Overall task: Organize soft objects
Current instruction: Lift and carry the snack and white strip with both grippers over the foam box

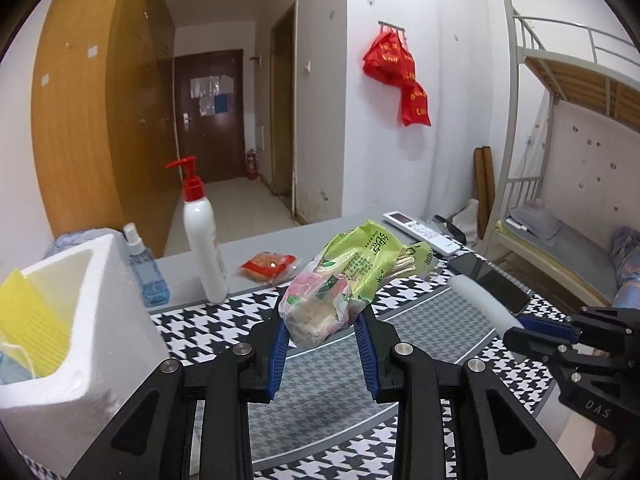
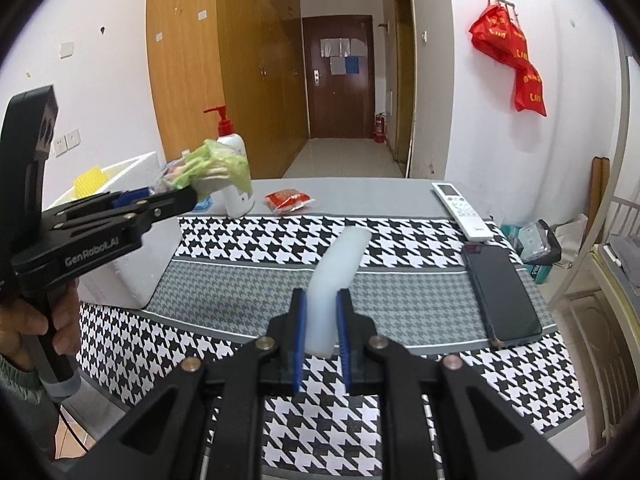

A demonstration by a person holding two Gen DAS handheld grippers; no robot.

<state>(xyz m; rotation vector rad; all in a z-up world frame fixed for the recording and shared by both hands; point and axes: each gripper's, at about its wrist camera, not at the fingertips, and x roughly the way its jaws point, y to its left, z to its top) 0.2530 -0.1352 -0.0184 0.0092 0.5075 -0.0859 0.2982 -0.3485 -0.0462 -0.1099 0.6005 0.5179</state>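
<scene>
From the left wrist we saw the left hand-held gripper (image 1: 324, 334) clamped on a crinkly snack bag (image 1: 344, 276), lifted above the tabletop (image 1: 256, 246), light and squashy; from the right wrist, the right hand-held gripper (image 2: 321, 320) pinched a white foam strip (image 2: 336, 276) at its near end; we judged it soft and bendy.

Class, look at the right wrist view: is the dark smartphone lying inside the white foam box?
No: the dark smartphone lies flat on the houndstooth table mat, far from the white foam box.
</scene>
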